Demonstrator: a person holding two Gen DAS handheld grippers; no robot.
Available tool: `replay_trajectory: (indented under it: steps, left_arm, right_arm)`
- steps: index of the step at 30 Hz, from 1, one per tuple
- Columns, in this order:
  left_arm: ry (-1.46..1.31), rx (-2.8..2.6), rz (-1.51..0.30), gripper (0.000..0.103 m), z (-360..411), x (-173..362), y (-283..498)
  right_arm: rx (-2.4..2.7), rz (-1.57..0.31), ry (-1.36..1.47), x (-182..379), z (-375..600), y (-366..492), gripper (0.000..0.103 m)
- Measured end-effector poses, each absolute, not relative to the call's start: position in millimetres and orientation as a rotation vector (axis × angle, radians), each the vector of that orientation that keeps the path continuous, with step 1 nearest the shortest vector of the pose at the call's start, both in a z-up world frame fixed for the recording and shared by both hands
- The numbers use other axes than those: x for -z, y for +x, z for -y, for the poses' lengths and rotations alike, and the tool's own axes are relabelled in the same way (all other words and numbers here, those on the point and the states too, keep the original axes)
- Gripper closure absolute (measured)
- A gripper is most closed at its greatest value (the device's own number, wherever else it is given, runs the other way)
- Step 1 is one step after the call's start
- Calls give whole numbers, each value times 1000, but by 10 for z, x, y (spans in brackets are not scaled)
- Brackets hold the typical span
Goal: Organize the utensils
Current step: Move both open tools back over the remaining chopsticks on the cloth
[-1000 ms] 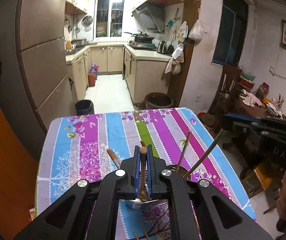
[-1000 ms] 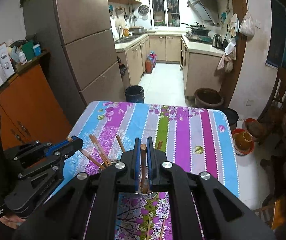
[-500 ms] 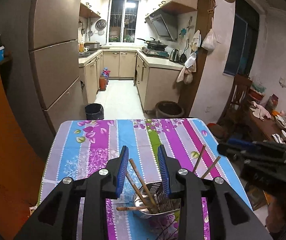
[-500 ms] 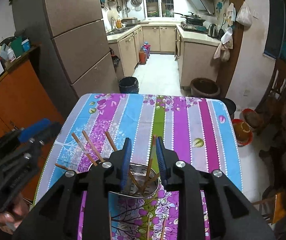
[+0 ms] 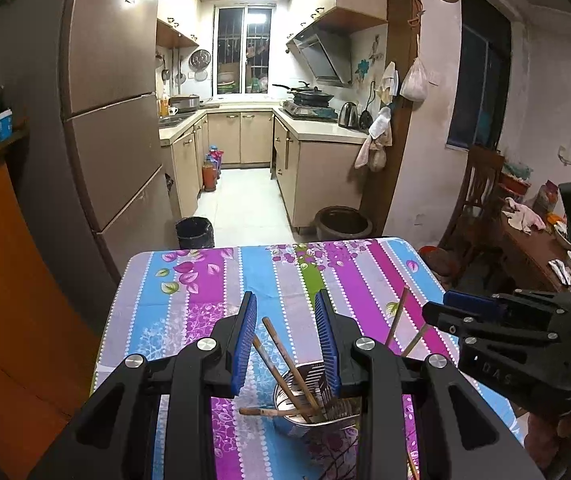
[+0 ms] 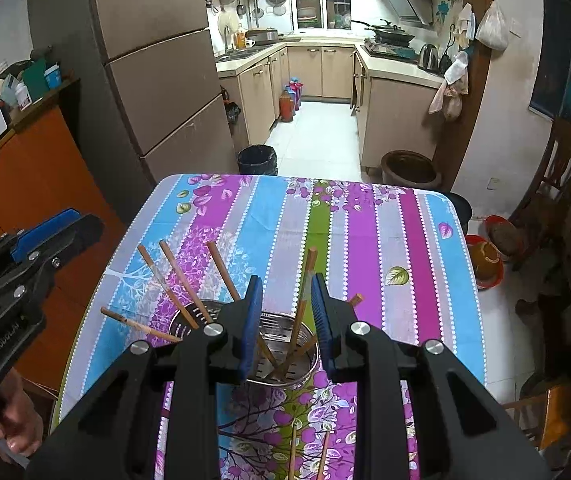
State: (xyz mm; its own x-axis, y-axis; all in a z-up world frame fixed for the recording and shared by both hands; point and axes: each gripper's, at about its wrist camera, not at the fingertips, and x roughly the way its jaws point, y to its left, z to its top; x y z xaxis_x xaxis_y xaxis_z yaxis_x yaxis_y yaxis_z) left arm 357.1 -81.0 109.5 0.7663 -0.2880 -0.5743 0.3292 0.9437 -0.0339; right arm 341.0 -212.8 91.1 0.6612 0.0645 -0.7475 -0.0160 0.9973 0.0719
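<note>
On the striped desk [image 6: 365, 240], both the left gripper [image 5: 287, 340] and right gripper [image 6: 285, 320] are hovering with fingers spread and empty over the metal holder [image 6: 285, 344] of chopsticks [image 6: 173, 280], so the next move is probably fetching the loose chopsticks [image 6: 293, 452] nearby.

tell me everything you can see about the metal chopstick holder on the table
The chopstick holder is a shiny steel cylinder with slotted, perforated walls and an open top. It stands upright on the striped floral tablecloth near its front edge. Several brown wooden chopsticks lean in it at scattered angles, one lying almost level across the rim. Both grippers hover open above it; neither touches it.
</note>
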Motion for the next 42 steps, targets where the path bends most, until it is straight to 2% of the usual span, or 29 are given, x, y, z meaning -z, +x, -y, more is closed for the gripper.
replay_trajectory:
  steps: [6, 16, 21, 24, 32, 38, 42]
  left_arm:
    - [101, 328, -562, 65, 816, -1051, 3354]
    - [95, 329, -559, 64, 719, -895, 3003]
    - [139, 333, -517, 63, 589, -703, 2538]
    - [156, 330, -493, 61, 498, -546, 2255]
    - [113, 355, -545, 60, 237, -25, 1732]
    - [261, 348, -533, 60, 300, 394, 1266]
    - [264, 372, -559, 60, 268, 693, 999]
  right_arm:
    - [-75, -822, 74, -940, 2185, 3187, 79]
    - [-137, -808, 71, -838, 2202, 2738, 78]
    - [-194, -778, 39, -678, 2205, 2237, 65]
    - [-218, -758, 27, -533, 2220, 1891, 60]
    - [-262, -763, 73, -147, 2368, 1154, 60]
    - [-264, -763, 71, 145, 2400, 690, 59]
    - [-230, -736, 20, 348, 2374, 408, 59]
